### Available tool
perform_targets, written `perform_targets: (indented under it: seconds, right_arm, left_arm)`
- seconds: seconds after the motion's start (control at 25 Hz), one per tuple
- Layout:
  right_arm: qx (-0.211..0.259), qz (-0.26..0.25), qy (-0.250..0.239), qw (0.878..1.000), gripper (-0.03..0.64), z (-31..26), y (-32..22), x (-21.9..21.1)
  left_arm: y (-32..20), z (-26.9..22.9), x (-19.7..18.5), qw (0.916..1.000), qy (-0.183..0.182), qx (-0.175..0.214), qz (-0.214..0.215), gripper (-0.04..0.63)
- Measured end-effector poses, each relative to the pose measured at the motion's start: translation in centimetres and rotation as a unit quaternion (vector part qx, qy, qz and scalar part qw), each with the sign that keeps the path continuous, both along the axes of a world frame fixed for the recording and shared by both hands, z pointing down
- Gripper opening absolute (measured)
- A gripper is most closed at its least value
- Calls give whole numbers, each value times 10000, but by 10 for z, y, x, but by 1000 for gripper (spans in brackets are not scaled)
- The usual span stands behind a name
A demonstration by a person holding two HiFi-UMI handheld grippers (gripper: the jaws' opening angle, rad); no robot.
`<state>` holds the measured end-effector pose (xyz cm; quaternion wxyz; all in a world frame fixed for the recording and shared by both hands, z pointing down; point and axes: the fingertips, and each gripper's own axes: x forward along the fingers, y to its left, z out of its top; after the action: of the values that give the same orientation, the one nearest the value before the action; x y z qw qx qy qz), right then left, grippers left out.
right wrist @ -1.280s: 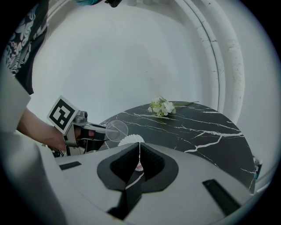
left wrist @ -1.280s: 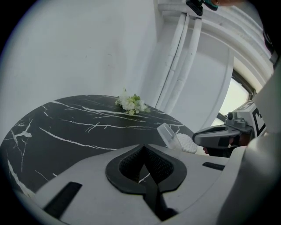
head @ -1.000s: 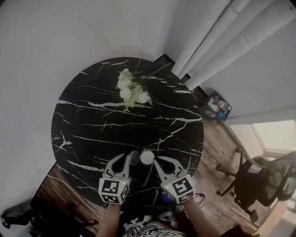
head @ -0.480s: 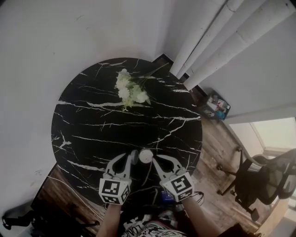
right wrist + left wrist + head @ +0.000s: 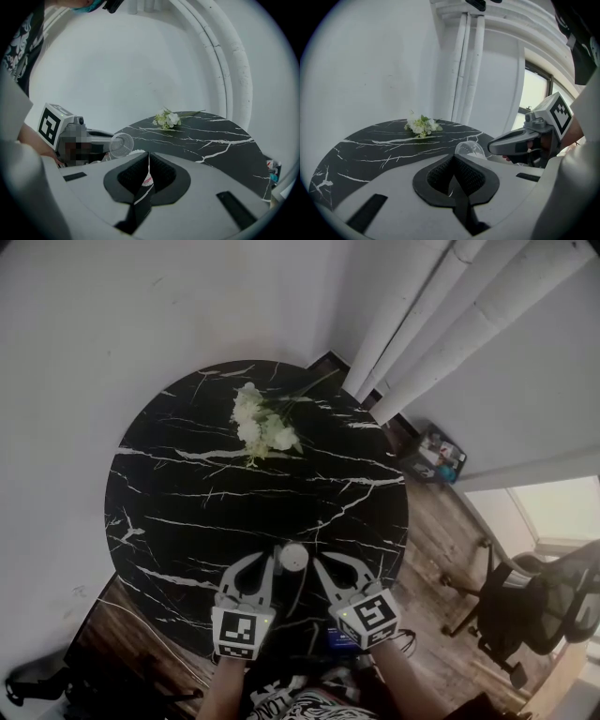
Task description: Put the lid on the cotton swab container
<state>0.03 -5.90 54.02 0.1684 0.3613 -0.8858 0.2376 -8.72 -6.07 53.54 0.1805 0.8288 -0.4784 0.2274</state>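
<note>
Pinching the lid [image 5: 469, 149], left gripper [image 5: 453, 159] fingers sit beside right gripper [image 5: 148, 157] fingers gripping the swab container [image 5: 294, 558].

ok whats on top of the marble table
White flowers at the far side, a round white container top at the near edge. What lies beneath that top is covered.
</note>
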Motion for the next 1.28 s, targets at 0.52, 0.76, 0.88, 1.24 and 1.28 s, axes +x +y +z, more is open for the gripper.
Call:
perform_targets:
  seconds: [0.52, 0.76, 0.88, 1.24, 1.28]
  right_arm:
    - [66, 7, -143, 9999, 18, -8, 1, 5]
    - [125, 3, -186, 9997, 18, -10, 2, 7]
    - [147, 5, -179, 9997, 18, -12, 3, 8]
    - [238, -385, -39, 9990, 18, -14, 15, -5]
    - [248, -401, -39, 9989, 18, -14, 15, -6]
  left_arm:
    - [0, -2, 12, 10000, -9, 35, 19, 14]
    - [0, 1, 21, 10000, 5, 29, 75, 14]
    - [0, 1, 25, 9999, 13, 22, 97, 14]
    - [-1, 4, 31, 9999, 4, 6, 132, 14]
    - [-1, 4, 32, 9999, 10, 7, 135, 14]
